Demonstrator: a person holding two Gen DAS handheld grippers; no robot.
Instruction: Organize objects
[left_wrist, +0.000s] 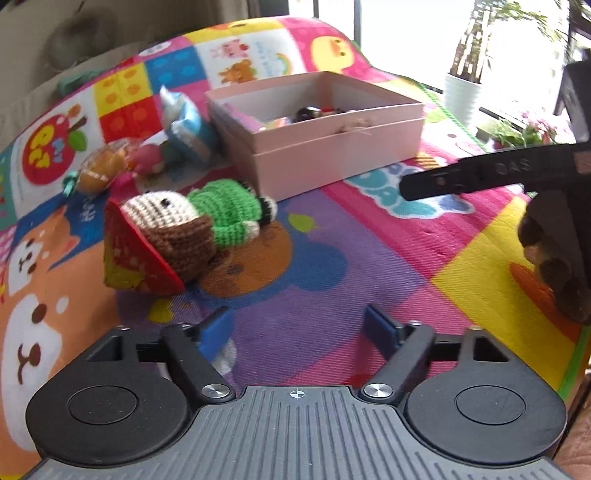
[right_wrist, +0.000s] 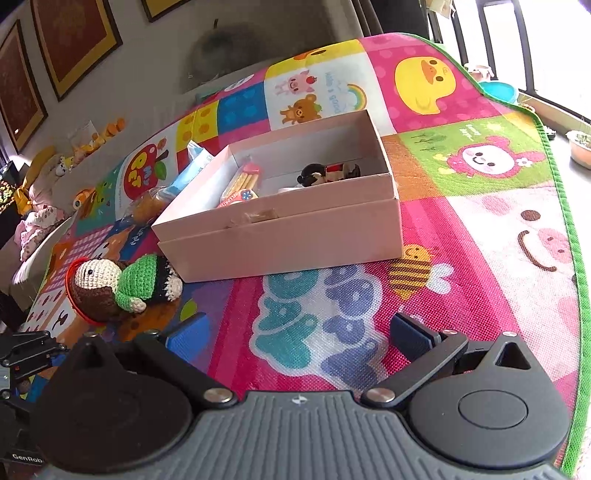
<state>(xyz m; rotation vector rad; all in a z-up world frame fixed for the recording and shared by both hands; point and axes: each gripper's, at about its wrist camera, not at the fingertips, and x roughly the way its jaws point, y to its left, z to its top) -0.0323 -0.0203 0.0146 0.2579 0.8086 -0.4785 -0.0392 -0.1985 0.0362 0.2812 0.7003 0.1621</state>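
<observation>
Both tongs (left_wrist: 301, 328) (right_wrist: 295, 339) gape empty; only right wrist shows box (right_wrist: 295, 236) contents clearly.

A crocheted doll (left_wrist: 192, 225) in green lies on its side just beside the open pink box (left_wrist: 325, 147), which holds a few small toys, perhaps figurines.

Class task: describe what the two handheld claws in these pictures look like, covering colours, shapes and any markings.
Both the left claw and the right claw have blue finger pads on black linkage arms, round black discs either side, and a ribbed grey body bearing a small crosshair mark.
</observation>
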